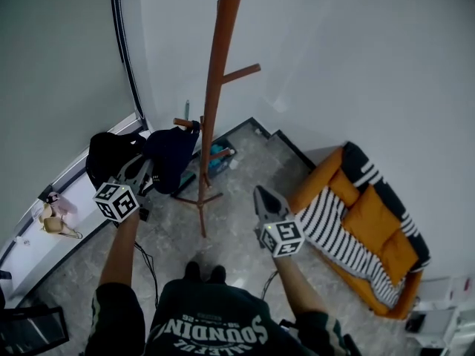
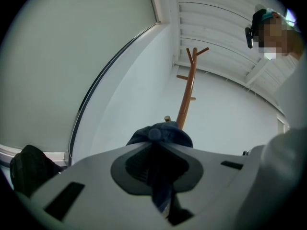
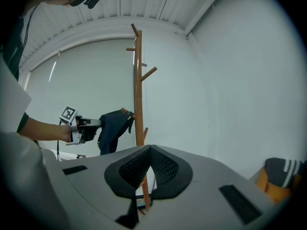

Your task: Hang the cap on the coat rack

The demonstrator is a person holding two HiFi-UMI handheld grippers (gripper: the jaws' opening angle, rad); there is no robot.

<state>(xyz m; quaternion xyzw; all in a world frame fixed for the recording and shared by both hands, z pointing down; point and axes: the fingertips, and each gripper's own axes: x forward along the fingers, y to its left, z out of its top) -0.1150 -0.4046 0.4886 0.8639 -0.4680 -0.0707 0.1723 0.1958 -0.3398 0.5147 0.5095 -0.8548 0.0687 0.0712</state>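
Head view: dark navy cap (image 1: pixel 172 156), soft and crumpled, pinched at one side by the left gripper (image 1: pixel 151 170) and held up against a low peg (image 1: pixel 185 122) of the wooden rack (image 1: pixel 215 80). Right gripper (image 1: pixel 261 196) well apart from the cap, on the other side of the rack, above the grey floor (image 1: pixel 245 176). Orange sofa (image 1: pixel 375 213) along the wall to the right.

Left gripper view: jaws clamped on the cap (image 2: pixel 175 134), with a fold of blue cloth running down between the pads. Rounded crown bulging just above the jaw tips, its button (image 2: pixel 154 134) on top (turned toward the camera). End of the peg (image 2: pixel 167 119) just behind the crown, touching or nearly so; hard to tell which. Rack (image 2: pixel 184 99) rising behind.

Right gripper view: jaws closed tip to tip with nothing gripped, only the rack (image 3: pixel 137 80) showing past them. Farther left, the cap (image 3: pixel 112 127) hanging limp and dark beside the rack at the peg, brim not to be made out, its outer edge held by the left gripper (image 3: pixel 93 127). Corner of the sofa (image 3: pixel 280 176) at lower right.
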